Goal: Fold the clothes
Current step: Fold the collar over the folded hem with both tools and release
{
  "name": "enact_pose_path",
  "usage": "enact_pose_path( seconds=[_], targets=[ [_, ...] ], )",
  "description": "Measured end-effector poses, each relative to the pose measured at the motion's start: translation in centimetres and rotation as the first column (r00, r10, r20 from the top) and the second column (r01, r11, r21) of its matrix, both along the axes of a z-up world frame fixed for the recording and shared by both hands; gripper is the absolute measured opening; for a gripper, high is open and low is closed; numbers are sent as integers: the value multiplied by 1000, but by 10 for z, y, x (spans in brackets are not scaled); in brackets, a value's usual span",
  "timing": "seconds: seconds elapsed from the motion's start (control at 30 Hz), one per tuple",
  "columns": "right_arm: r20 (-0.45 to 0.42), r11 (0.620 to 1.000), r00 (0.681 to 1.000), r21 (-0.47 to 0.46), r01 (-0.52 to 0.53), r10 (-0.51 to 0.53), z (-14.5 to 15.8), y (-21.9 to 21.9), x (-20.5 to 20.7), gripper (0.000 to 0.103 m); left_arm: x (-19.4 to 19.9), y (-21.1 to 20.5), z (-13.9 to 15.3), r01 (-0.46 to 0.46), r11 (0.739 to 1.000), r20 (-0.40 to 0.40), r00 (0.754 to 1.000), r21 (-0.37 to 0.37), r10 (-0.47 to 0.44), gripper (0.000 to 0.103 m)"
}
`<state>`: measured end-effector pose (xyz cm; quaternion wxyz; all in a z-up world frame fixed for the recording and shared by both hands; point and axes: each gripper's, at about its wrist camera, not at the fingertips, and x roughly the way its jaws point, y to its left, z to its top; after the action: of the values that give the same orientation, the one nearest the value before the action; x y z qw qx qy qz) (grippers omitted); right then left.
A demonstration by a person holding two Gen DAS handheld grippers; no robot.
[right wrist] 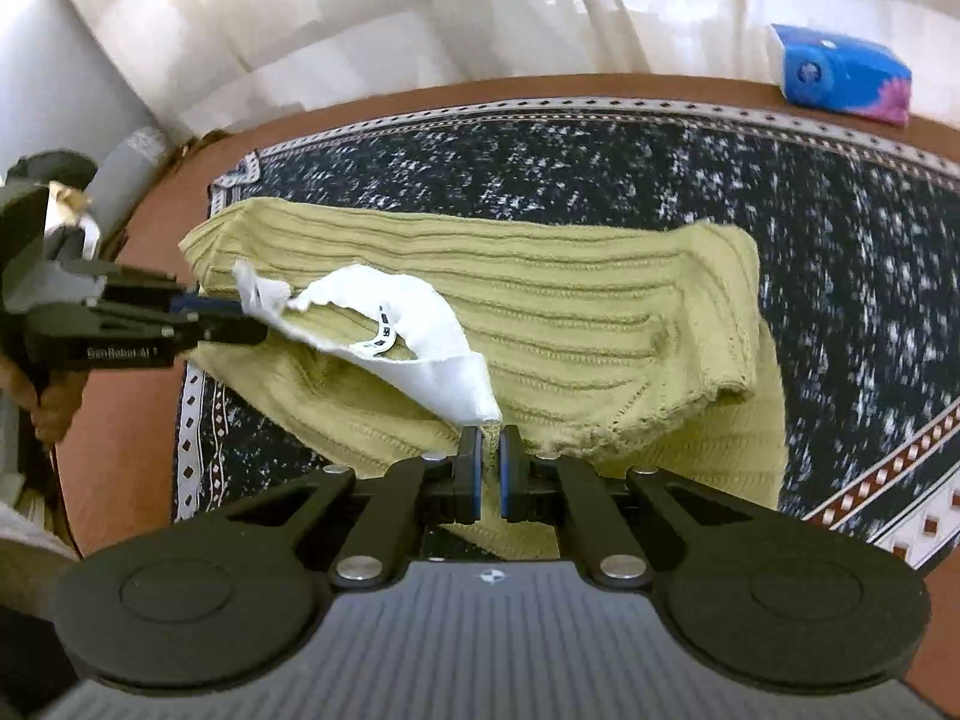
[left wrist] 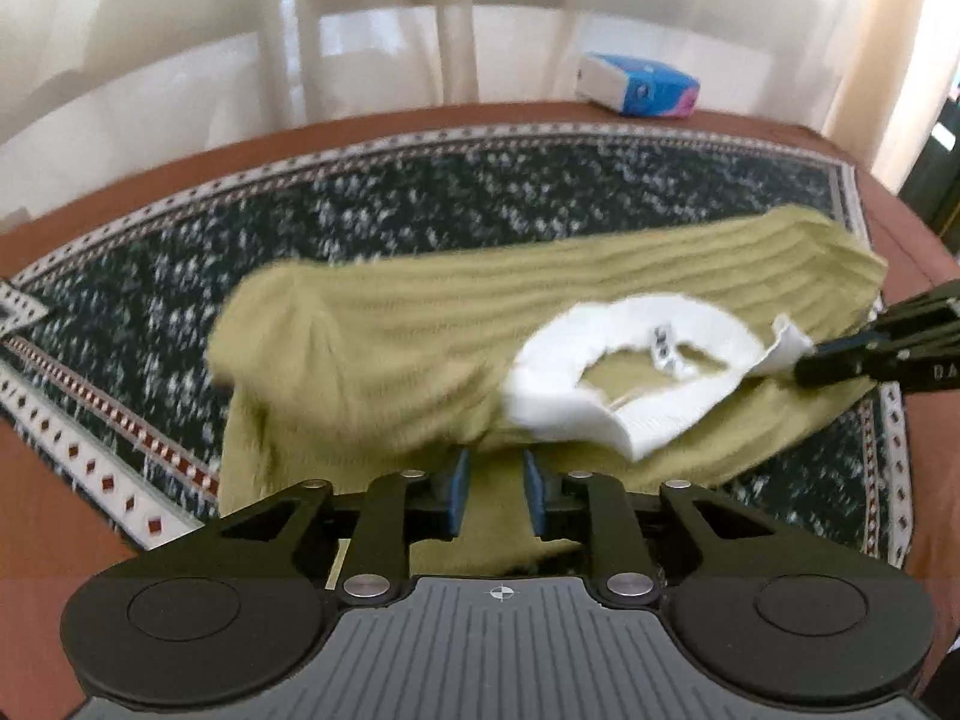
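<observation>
An olive-green ribbed sweater (left wrist: pixel 420 324) with a white collar (left wrist: pixel 576 408) lies partly folded on a dark patterned cloth; it also shows in the right wrist view (right wrist: pixel 570 312). My left gripper (left wrist: pixel 493 468) has its jaws narrowly apart around the sweater's near edge beside the collar. In the right wrist view it (right wrist: pixel 240 315) comes from the left, closed on the collar's tip (right wrist: pixel 258 291). My right gripper (right wrist: pixel 491 441) is shut on the sweater at the collar's (right wrist: pixel 432 360) other corner. In the left wrist view it (left wrist: pixel 807 360) enters from the right.
The dark speckled cloth with a white patterned border (left wrist: pixel 420 192) covers a brown table (left wrist: pixel 48 480). A blue and white tissue pack (left wrist: pixel 639 84) lies at the far edge, also in the right wrist view (right wrist: pixel 840 72). White curtains hang behind.
</observation>
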<state>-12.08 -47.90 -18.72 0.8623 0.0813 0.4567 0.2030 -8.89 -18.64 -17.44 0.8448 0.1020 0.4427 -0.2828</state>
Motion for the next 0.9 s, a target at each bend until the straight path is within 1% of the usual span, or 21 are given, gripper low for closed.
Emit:
enact_pose_path(
  seconds=[0.03,0.1,0.2,0.23,0.27,0.3,0.33,0.37,0.4,0.47,0.53,0.57,0.6,0.63,0.7,0.73,0.77,0.8,0.87,0.9],
  targets=[
    [0,1000,1000,2,11,-11,-2,0,-1,9,-3,2,-1,-4,1000,-4,1000,-1,4,50],
    [-3,1000,1000,7,25,-25,-4,0,-5,11,-9,7,-2,-14,1000,-11,1000,-3,14,54],
    [1,999,1000,8,31,-31,-4,-1,-11,13,-15,15,-1,-48,999,-35,998,-19,47,55],
    [-2,1000,1000,5,30,-30,-4,-2,-13,17,-16,18,-1,-58,998,-44,997,-28,56,56],
    [-6,1000,1000,1,28,-28,-2,-2,-14,24,-17,20,2,-63,997,-51,997,-39,61,56],
    [-10,1000,1000,-3,26,-26,-1,-2,-16,29,-18,22,6,-64,997,-55,997,-53,61,56],
    [-17,1000,1000,-11,23,-24,0,-3,-18,40,-19,24,11,-64,996,-55,997,-70,61,56],
    [-22,1000,1000,-18,22,-22,2,-4,-22,44,-21,25,17,-64,994,-54,997,-86,60,56],
    [-18,1000,1000,-19,21,-21,6,-5,-26,44,-22,27,23,-66,992,-49,997,-106,61,56],
    [-3,1000,1000,-12,20,-20,16,-7,-33,42,-18,25,41,-73,985,-3,997,-157,73,57],
    [58,1000,998,-11,21,-21,32,-8,-35,42,-9,18,54,-78,978,58,994,-195,91,63],
    [91,1000,996,-13,25,-24,40,-8,-31,42,-4,13,58,-81,975,91,991,-209,102,65],
    [124,999,992,-16,31,-29,46,-7,-25,42,2,7,61,-84,973,124,986,-217,112,69],
    [155,999,987,-22,39,-35,50,-6,-17,42,9,-1,59,-88,976,157,980,-200,120,71],
    [203,996,978,-62,61,-47,51,-2,-2,43,20,-17,46,-86,989,207,972,-119,110,71],
    [226,993,973,-93,73,-50,50,2,6,45,23,-22,38,-76,994,209,974,-74,90,71],
    [246,987,968,-133,86,-51,46,5,13,48,25,-26,29,-67,997,210,975,-31,72,71],
    [263,976,963,-191,107,-54,40,8,18,50,26,-27,21,-64,998,207,976,4,61,71],
    [255,953,965,-271,137,-67,23,8,26,53,28,-24,1,-71,996,180,982,61,59,71],
    [247,940,966,-306,150,-74,15,8,30,53,28,-21,-8,-75,994,171,983,77,61,71]
  ],
)
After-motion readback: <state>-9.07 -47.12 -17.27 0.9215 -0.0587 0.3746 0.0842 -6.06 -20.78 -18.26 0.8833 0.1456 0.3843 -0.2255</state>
